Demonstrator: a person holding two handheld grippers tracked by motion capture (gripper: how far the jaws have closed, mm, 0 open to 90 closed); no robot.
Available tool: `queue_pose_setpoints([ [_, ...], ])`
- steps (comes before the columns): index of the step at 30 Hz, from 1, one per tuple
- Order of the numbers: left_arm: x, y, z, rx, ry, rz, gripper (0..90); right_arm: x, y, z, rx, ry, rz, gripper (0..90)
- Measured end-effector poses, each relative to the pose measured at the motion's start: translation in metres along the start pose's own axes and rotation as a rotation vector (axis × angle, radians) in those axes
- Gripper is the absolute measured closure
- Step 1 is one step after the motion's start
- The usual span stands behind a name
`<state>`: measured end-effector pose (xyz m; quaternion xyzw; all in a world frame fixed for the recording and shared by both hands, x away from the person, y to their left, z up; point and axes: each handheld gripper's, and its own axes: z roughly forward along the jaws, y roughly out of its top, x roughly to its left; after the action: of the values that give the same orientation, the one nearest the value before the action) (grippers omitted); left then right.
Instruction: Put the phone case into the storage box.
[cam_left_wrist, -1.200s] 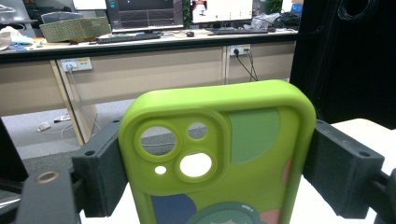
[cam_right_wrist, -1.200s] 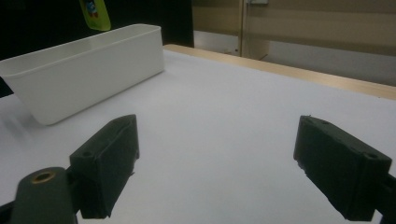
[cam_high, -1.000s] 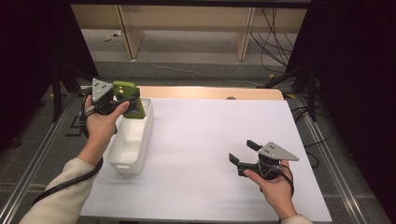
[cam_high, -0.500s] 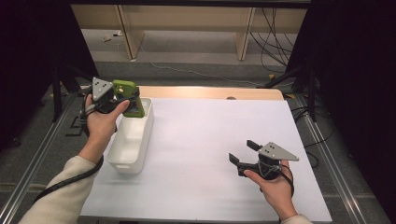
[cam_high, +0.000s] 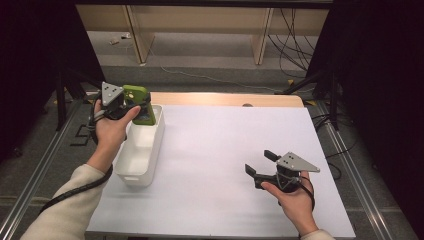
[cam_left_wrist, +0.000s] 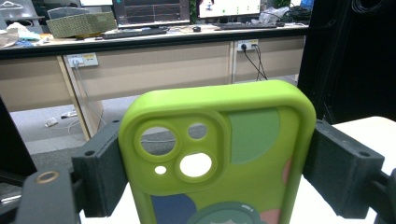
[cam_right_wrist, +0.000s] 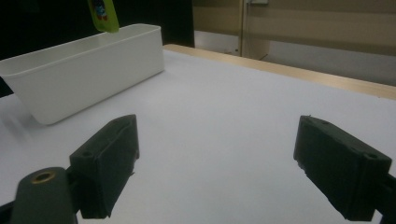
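A lime-green phone case (cam_left_wrist: 219, 154) with camera cut-outs and a cartoon print stands upright between the black jaws of my left gripper (cam_left_wrist: 217, 170), which press on both its long sides. In the high view that left gripper (cam_high: 131, 106) holds the case (cam_high: 140, 104) over the far end of a white bin (cam_high: 137, 150) at the table's left. The case's lower end (cam_right_wrist: 103, 15) also hangs above the bin (cam_right_wrist: 79, 74) in the right gripper view. My right gripper (cam_high: 261, 163) rests open low over the white table at the near right, nothing between its jaws (cam_right_wrist: 217, 168).
The white table top (cam_high: 225, 150) stretches between the bin and the right hand, with a wooden strip (cam_high: 225, 99) along its far edge. Metal rails run down both table sides. Desks with monitors and cables stand beyond the table.
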<state>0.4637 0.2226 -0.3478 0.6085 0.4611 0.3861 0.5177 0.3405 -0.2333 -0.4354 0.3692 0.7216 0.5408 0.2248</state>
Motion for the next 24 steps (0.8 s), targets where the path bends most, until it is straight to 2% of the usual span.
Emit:
queue_pose_setpoints([
  [24, 0.0025, -0.0005, 0.0088, 0.007, 0.001, -0.002, 15.9, -0.0008, 0.0005, -0.0008, -0.008, -0.002, -0.003, 15.2],
])
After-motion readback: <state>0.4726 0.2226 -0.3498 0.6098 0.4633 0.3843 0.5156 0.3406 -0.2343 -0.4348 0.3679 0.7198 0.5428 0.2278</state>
